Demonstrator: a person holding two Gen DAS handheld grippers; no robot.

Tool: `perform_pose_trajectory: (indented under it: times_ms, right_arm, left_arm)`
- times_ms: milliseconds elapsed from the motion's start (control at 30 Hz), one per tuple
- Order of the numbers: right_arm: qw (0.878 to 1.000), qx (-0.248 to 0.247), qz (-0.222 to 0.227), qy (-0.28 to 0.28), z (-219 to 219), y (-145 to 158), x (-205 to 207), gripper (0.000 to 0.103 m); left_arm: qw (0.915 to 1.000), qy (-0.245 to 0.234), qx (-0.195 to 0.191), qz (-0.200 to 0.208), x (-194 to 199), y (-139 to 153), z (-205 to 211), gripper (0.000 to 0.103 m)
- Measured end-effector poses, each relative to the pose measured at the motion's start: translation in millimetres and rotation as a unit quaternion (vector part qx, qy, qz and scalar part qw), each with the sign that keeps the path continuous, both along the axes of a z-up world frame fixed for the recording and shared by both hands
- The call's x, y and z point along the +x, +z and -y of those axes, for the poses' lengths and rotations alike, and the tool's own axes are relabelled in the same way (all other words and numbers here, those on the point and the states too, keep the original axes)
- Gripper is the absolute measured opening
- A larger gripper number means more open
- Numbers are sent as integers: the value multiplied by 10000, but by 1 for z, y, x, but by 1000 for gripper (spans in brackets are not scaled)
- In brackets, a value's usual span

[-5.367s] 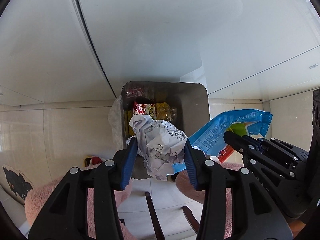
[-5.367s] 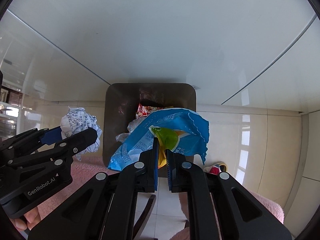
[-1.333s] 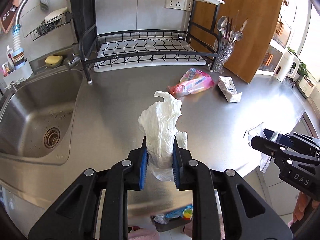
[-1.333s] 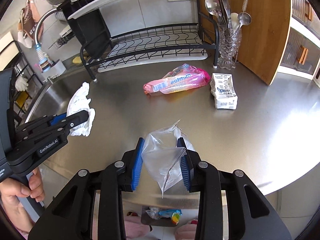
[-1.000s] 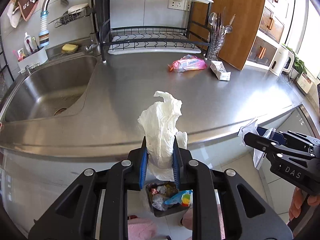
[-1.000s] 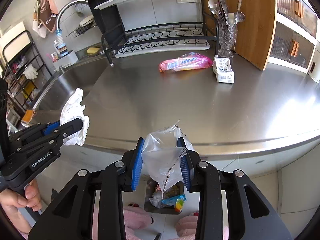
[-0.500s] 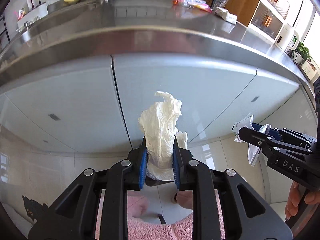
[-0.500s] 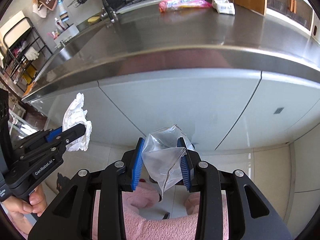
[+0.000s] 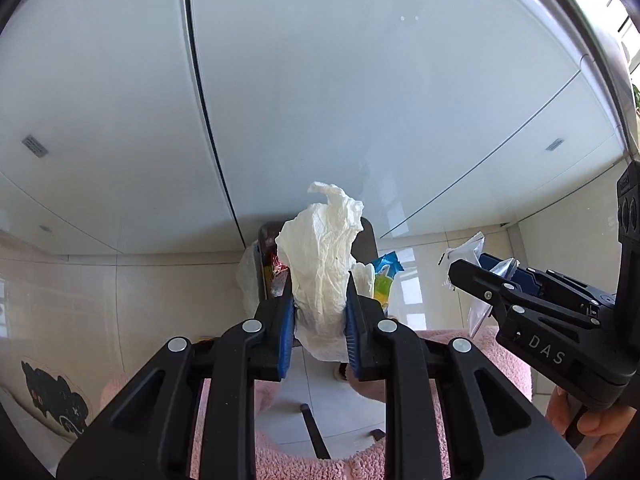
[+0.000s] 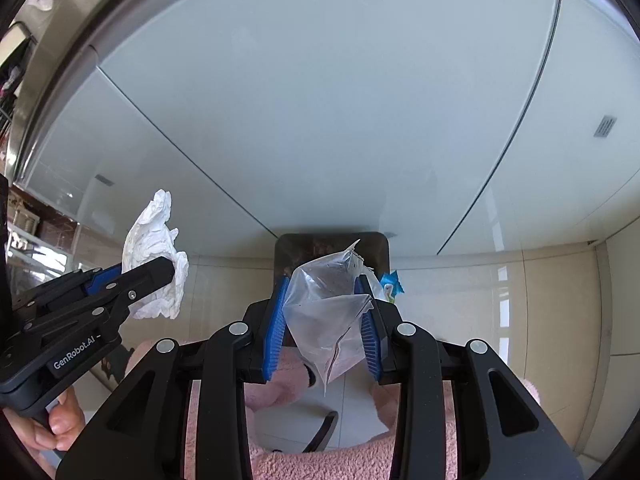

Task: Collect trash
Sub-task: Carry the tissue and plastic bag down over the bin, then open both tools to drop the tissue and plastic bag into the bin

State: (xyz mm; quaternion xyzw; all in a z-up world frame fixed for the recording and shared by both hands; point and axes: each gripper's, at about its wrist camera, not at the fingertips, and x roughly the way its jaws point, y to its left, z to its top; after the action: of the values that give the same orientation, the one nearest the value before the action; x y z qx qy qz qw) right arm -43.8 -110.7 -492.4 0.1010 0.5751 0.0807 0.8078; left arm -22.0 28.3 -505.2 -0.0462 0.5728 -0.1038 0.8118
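Note:
My left gripper (image 9: 319,304) is shut on a crumpled white tissue (image 9: 322,256) and holds it above a dark trash bin (image 9: 368,236) on the floor. My right gripper (image 10: 325,308) is shut on a clear plastic bag (image 10: 328,312), above the same bin (image 10: 296,248). The bin holds wrappers, among them a blue and green one (image 9: 384,276). The right gripper also shows at the right of the left wrist view (image 9: 476,276). The left gripper with the tissue (image 10: 154,256) shows at the left of the right wrist view.
White cabinet doors (image 9: 360,100) rise behind the bin. The floor is pale tile (image 9: 160,288). Pink fluffy slippers (image 9: 500,352) are below the grippers. A black cat sticker (image 9: 52,396) is at lower left.
Both grippers came down from the countertop to floor level with their trash still held. The bin is now in view beneath them; the counter has gone out of view.

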Motion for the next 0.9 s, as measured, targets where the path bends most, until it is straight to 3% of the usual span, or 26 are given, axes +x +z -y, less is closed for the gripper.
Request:
perform_pose_trajectory:
  times_ms: [333, 667, 800, 900]
  right_arm:
    - [9979, 74, -609, -211, 0, -66, 30, 35]
    - [9943, 96, -1017, -301, -3, -111, 53, 35]
    - [9931, 186, -1098, -356, -2, -115, 61, 37]
    - [9923, 246, -1151, -397, -3, -117, 66, 41]
  left_arm:
    - [9980, -99, -1, -625, 9, -75, 1, 20]
    - [9935, -191, -106, -1116, 20, -116, 8, 21]
    - [9933, -188, -83, -1140, 24, -117, 10, 26]
    - [9938, -162, -91, -1093, 24, -115, 12, 42]
